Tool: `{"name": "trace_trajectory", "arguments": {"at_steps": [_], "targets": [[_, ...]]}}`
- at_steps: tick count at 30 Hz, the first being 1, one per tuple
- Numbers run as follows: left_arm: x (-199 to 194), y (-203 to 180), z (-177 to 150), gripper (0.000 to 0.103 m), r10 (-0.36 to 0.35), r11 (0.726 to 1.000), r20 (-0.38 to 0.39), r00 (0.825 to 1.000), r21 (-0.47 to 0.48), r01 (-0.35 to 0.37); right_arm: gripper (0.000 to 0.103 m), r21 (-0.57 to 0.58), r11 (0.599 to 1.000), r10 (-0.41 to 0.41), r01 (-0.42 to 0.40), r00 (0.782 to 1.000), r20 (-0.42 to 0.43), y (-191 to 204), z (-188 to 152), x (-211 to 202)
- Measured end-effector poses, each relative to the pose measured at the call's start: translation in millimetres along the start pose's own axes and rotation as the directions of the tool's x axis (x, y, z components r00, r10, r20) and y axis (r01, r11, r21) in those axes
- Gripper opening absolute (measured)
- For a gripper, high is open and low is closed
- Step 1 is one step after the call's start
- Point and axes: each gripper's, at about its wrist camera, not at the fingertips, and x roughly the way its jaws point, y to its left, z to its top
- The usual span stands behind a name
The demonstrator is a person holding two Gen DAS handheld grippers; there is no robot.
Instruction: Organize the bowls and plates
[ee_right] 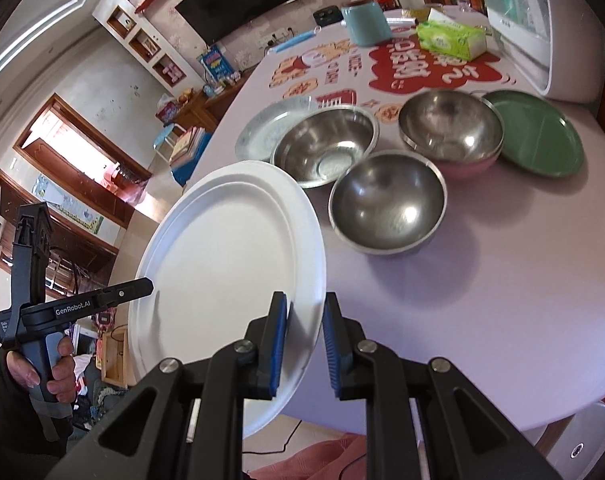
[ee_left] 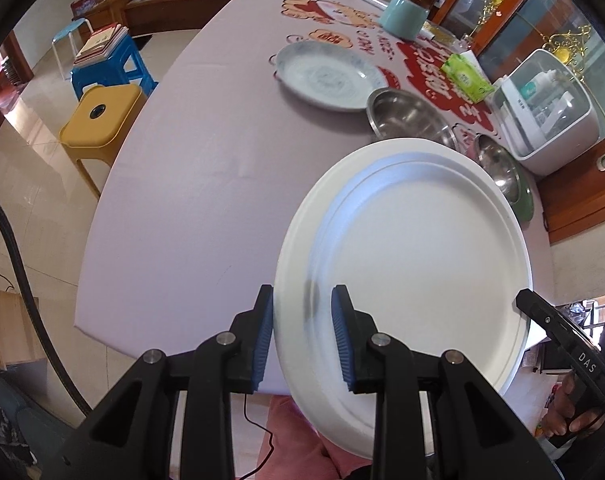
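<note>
Above table edge: left gripper and right gripper, both angled downward, each clamped on white plate rim.

Teal canister and green tissue pack near the table's far edge; yellow stool and blue stool on the floor beside it.

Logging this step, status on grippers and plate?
Left gripper and right gripper both clamped on white plate rim, opposite sides. Plate off the table, tilted. Steel bowls crowd the table beyond it.
</note>
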Motion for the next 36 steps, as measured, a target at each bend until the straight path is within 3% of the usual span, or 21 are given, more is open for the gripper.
{"name": "trace_trajectory", "arguments": {"at_steps": [13, 27, 36], "targets": [[42, 22, -17, 0.028, 0.02, 1.0, -0.073, 0.997, -0.002, -0.02, 0.018, 0.022, 0.999, -0.036, 0.038, 0.995, -0.091, -3, -18, 39], [97, 19, -12, 0.028, 0.018, 1.0, -0.138, 0.99, 0.016, -0.016, 0.019, -0.002, 0.989, -0.147, 0.148, 0.98, -0.133, -18, -19, 76], [120, 12, -6, 0.028, 0.012, 1.0, -0.149, 0.989, 0.028, -0.008, 0.02, 0.005, 0.986, -0.164, 0.167, 0.974, -0.158, -31, -15, 85]]}}
